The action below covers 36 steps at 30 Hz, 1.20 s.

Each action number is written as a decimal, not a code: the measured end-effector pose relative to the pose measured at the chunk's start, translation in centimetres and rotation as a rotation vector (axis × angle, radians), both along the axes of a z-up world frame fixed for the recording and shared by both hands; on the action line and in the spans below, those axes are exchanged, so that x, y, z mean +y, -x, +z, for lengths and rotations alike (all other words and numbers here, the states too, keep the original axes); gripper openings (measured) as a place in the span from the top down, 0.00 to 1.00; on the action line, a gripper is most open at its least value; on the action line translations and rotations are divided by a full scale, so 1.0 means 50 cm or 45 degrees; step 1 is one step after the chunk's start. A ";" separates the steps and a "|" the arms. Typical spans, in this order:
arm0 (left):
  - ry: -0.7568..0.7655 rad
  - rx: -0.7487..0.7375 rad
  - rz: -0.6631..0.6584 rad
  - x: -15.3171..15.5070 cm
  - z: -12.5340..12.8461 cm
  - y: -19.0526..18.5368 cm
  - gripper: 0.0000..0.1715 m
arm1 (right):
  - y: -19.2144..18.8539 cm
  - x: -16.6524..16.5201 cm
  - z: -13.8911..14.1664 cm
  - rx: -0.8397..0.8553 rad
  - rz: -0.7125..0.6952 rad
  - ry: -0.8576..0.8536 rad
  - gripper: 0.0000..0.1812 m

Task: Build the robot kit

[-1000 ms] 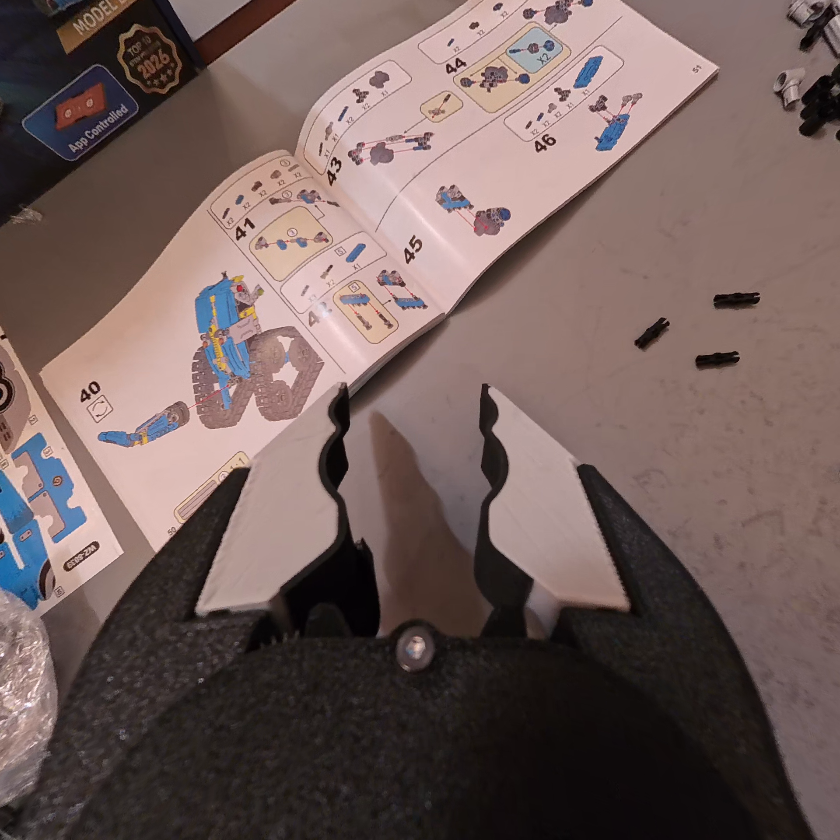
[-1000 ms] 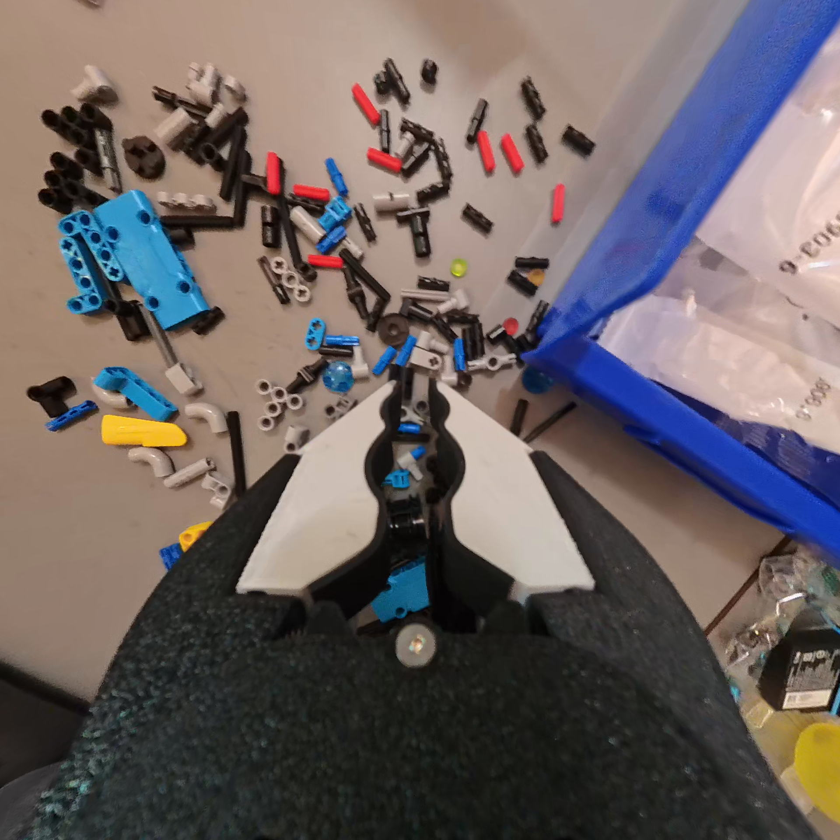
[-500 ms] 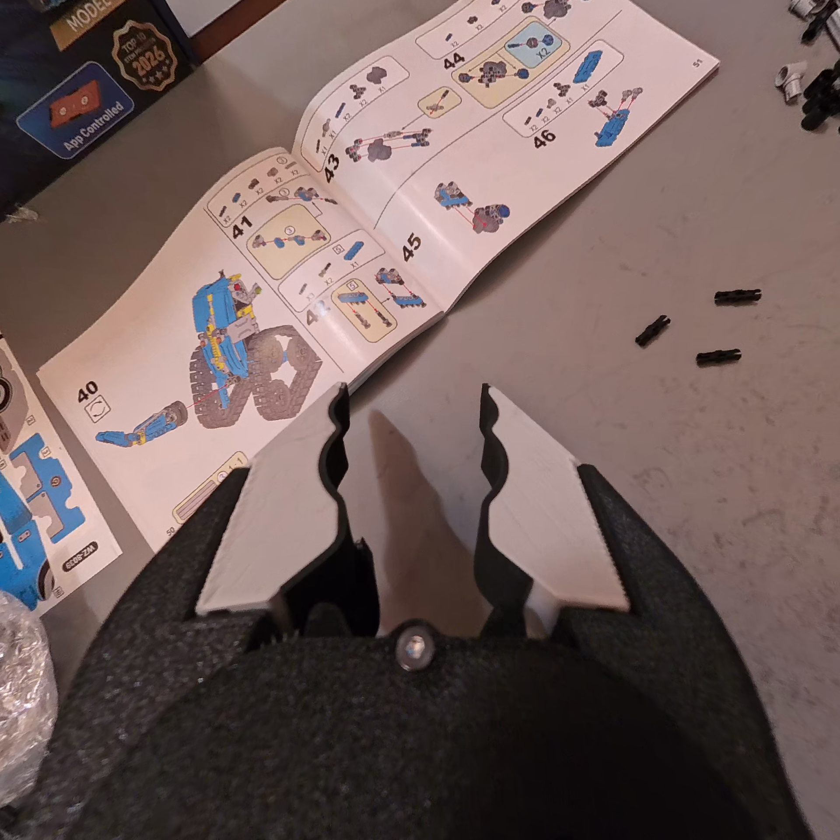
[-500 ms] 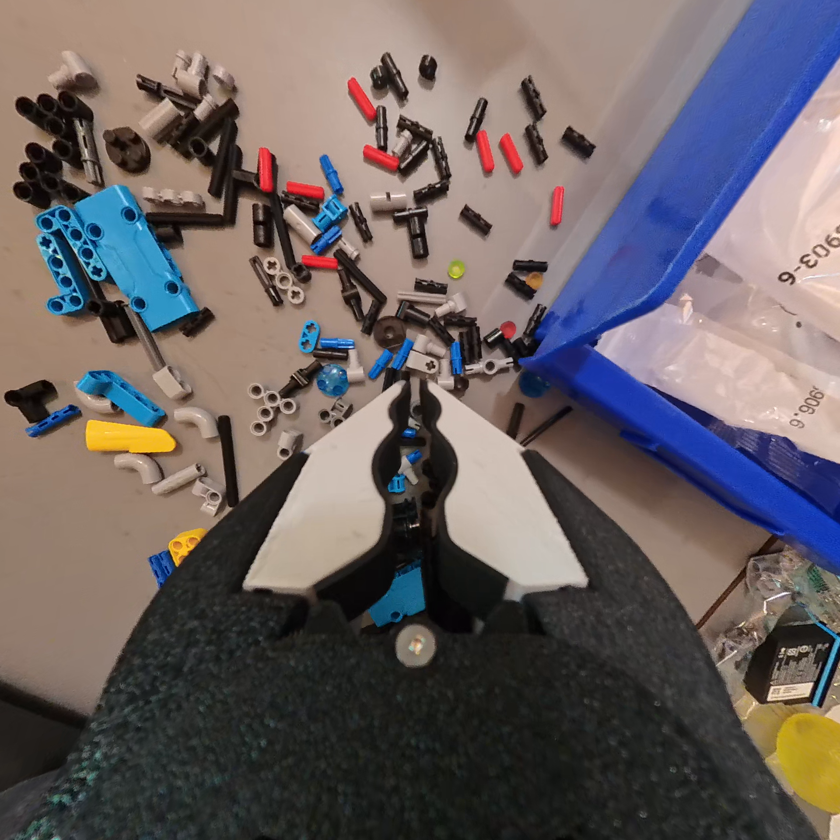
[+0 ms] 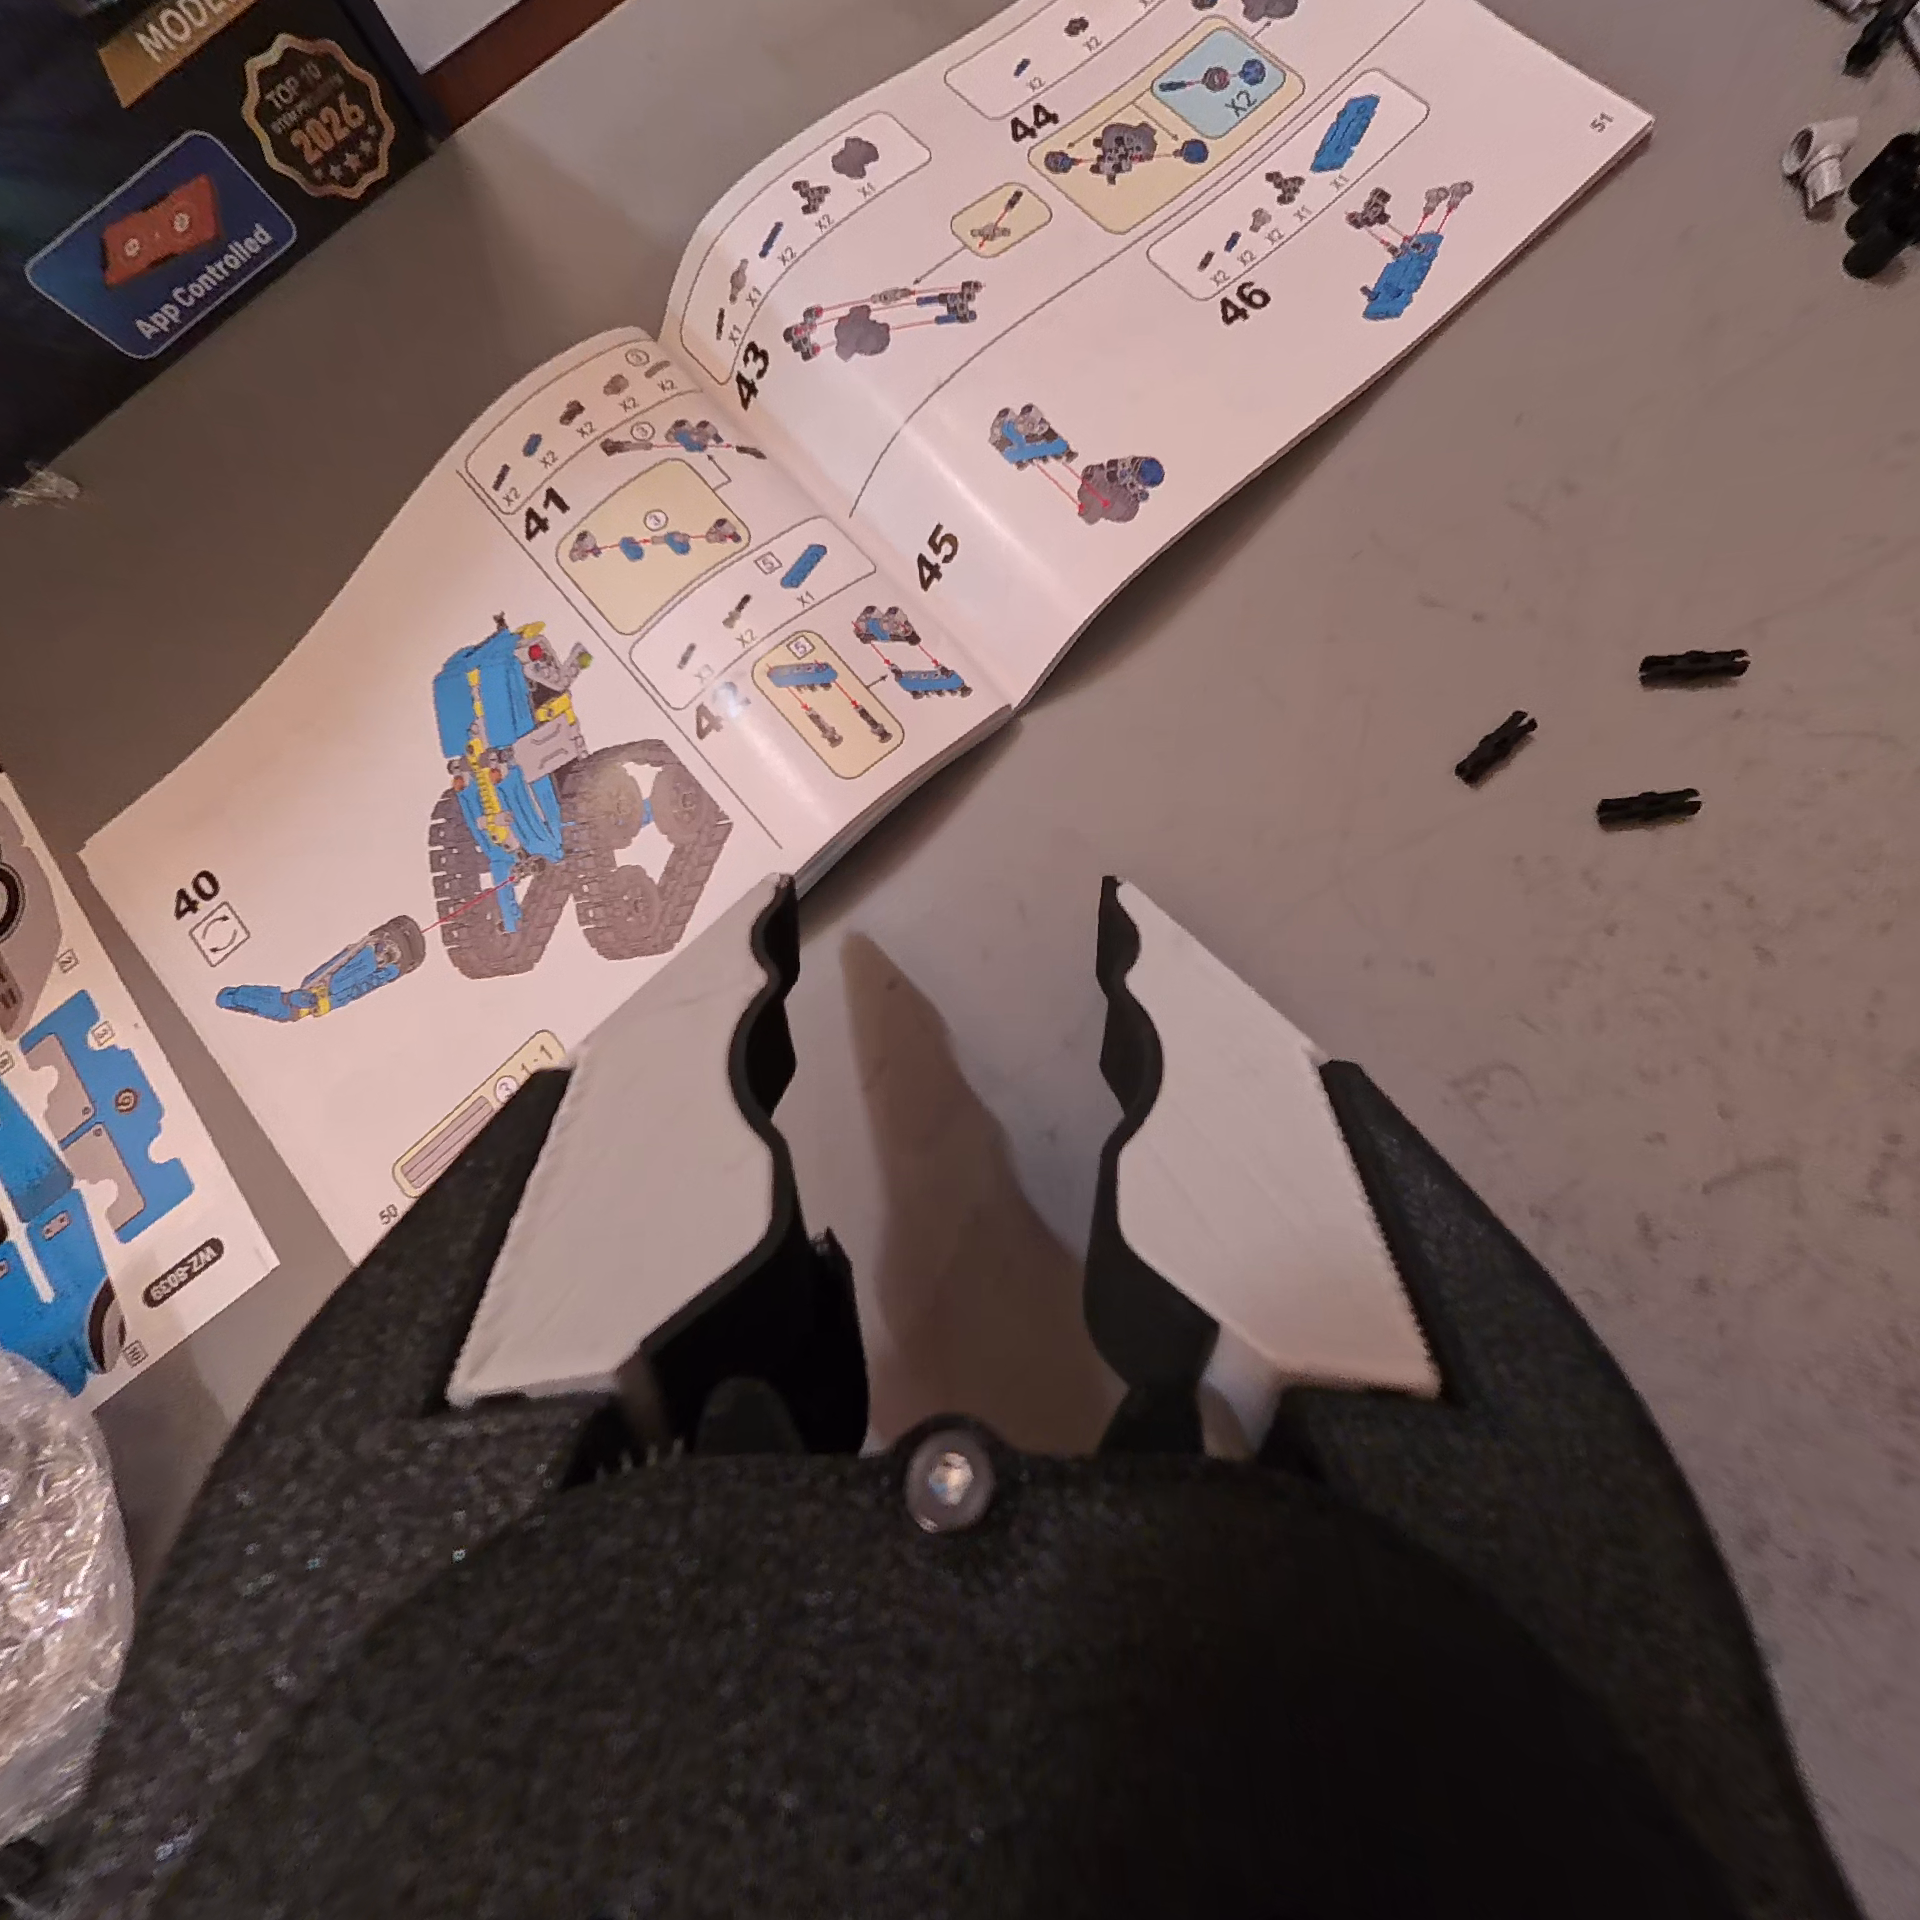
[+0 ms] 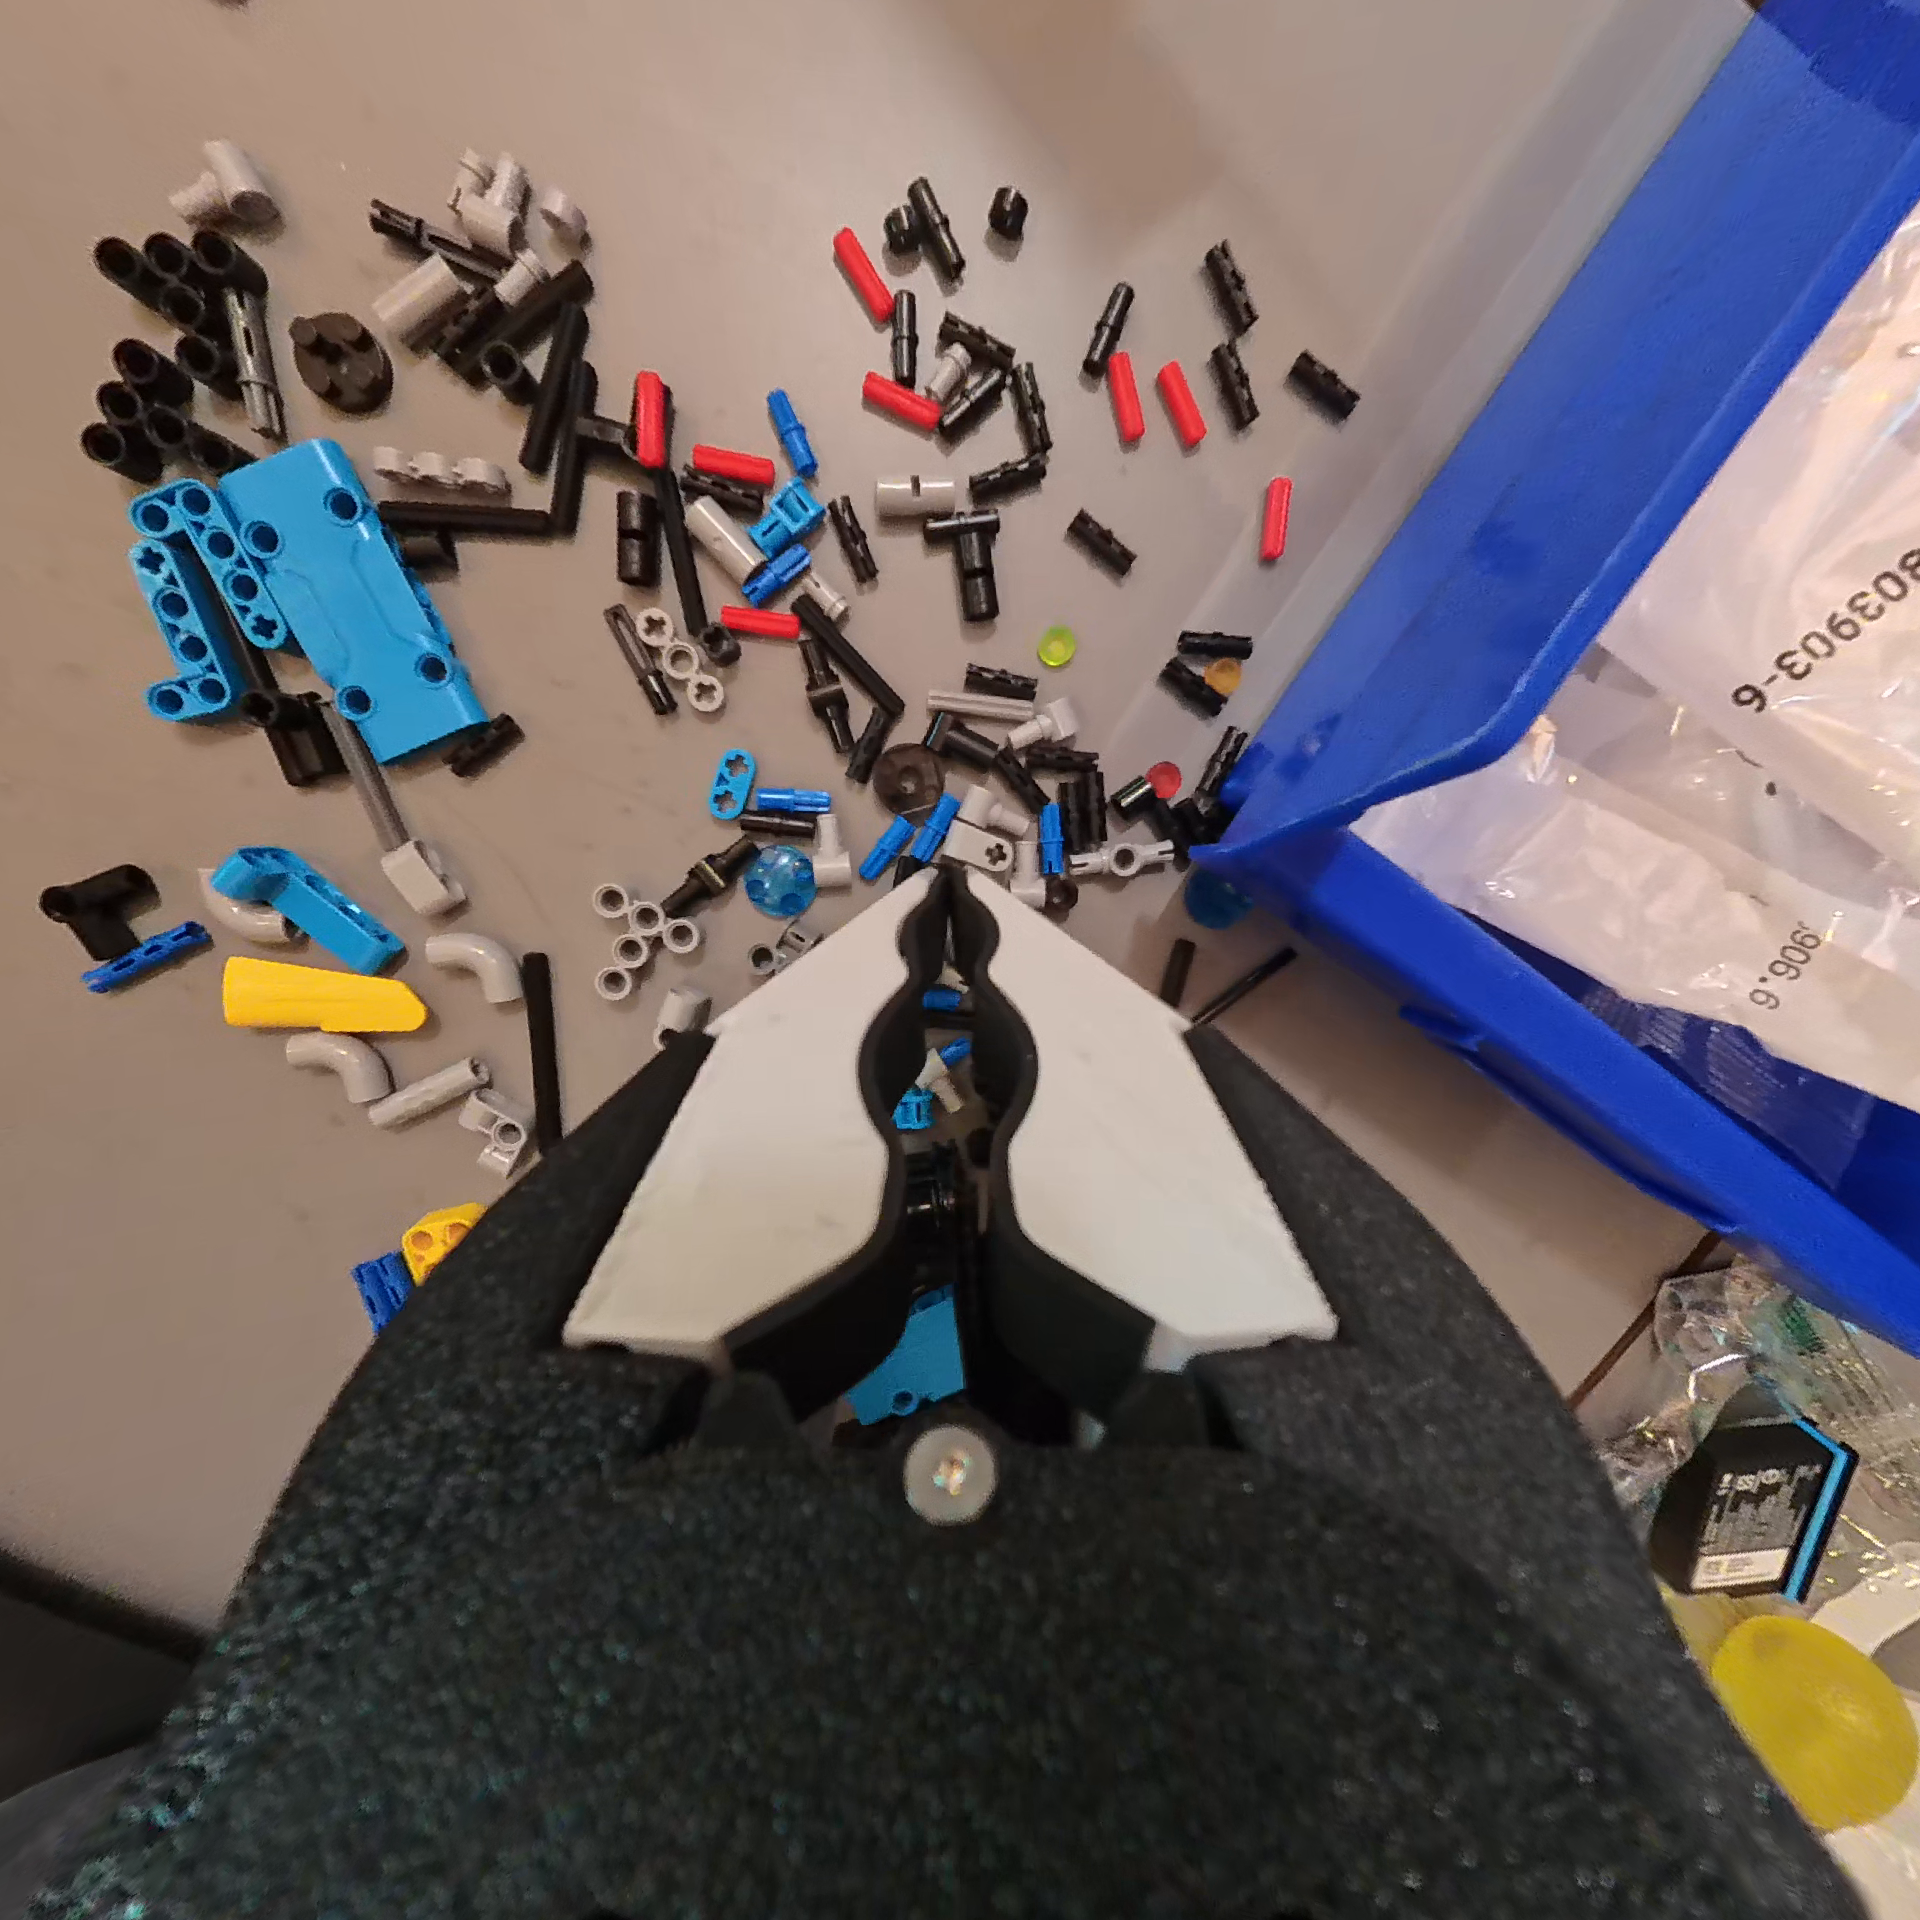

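Note:
My left gripper [image 5: 945, 894] is open and empty. It hovers over bare grey table just past the near corner of an open instruction booklet [image 5: 831, 457]. Three black pins [image 5: 1647, 808] lie apart on the table to its right. My right gripper [image 6: 948, 883] has its tips closed together, low over a scatter of small building pieces [image 6: 790, 582]: black and blue pins, grey connectors, red axles. The tips sit among blue pins [image 6: 894, 836] and a grey connector [image 6: 987, 847]. I cannot tell whether a piece is pinched between them.
A blue bin [image 6: 1538, 582] holding plastic bags stands right of the pile. A large light-blue panel [image 6: 343, 603] and a yellow piece [image 6: 322, 997] lie at the left. A dark box [image 5: 177, 208] and a sticker sheet [image 5: 83, 1143] flank the booklet. More pieces [image 5: 1870, 197] lie at the top right. The tips of one gripper are about 40 cm away from the tips of the other.
My right gripper's jaws have closed from a narrow gap to touching tips, and it has shifted slightly over the pile. My left gripper has stayed open and almost still.

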<state>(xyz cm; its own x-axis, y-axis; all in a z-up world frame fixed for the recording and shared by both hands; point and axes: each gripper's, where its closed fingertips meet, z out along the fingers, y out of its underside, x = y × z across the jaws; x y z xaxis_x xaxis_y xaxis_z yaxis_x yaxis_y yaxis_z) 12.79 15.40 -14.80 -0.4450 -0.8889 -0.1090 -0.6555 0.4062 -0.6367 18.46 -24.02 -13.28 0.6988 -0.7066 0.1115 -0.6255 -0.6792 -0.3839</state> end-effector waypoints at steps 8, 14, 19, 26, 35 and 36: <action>-0.005 -0.003 -0.004 -0.001 0.001 0.000 0.66 | -0.047 -0.025 0.055 -0.245 -0.043 0.083 1.00; -0.009 -0.002 -0.004 0.000 -0.001 0.000 0.66 | -0.080 -0.027 0.151 -0.534 -0.088 0.018 1.00; -0.008 0.000 -0.003 0.001 -0.001 0.000 0.66 | -0.087 -0.042 0.170 -0.570 -0.145 -0.023 1.00; 0.012 -0.018 0.011 0.006 0.007 -0.004 0.66 | 0.009 -0.110 0.226 -0.398 -0.157 -0.227 1.00; 0.189 -0.121 0.053 -0.004 0.055 -0.018 0.67 | 0.161 -0.216 0.183 -0.404 -0.551 -0.359 0.98; 0.203 -0.123 0.067 0.001 0.056 -0.019 0.67 | 0.182 -0.221 0.170 -0.428 -0.594 -0.366 0.98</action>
